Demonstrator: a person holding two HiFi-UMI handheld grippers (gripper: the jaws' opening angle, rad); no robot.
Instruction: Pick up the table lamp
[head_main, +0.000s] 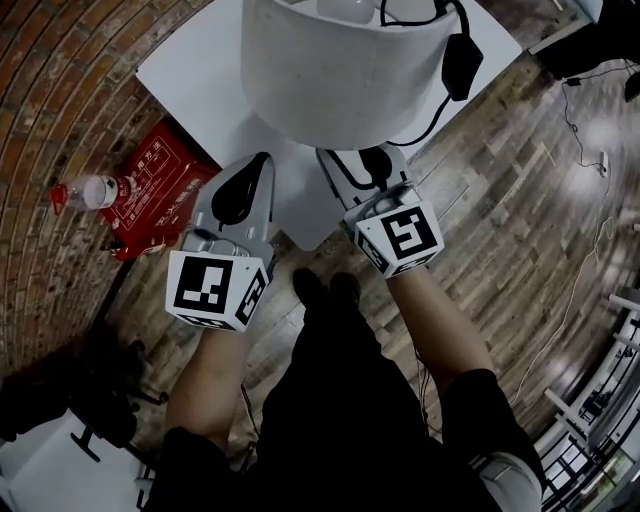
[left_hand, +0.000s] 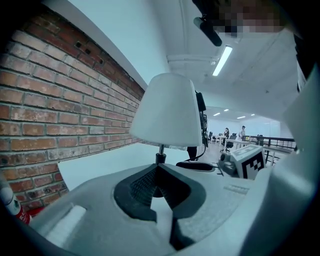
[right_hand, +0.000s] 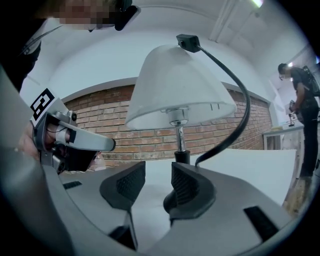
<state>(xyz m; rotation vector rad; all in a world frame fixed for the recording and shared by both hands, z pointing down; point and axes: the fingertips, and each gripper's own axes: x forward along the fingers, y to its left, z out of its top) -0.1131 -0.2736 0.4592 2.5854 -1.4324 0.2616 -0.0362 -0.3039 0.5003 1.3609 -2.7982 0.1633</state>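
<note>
Head view: find the table lamp directly ahead of both tools, standing on the white table, with its shade overhanging the tips of the left gripper and the right gripper. Note the black cable draped down the shade on the outer side of the right gripper. Locate a red box and a plastic bottle outboard of the left gripper, beside the table edge and near the brick wall. Left gripper view: read the jaws as closed tip to tip, clamping nothing, with only a wedge of table showing behind the tips. See the lamp stem rising just beyond the tips, under the shade, and the right gripper alongside to the right. Right gripper view: read the jaws as standing moderately apart, with bare table between them. Find the lamp stem just beyond and above the right-hand pad, outside the gap, and the dark base partly hidden behind that pad. Note the left gripper level on the left, brick wall behind, and a person well off to the right.
</note>
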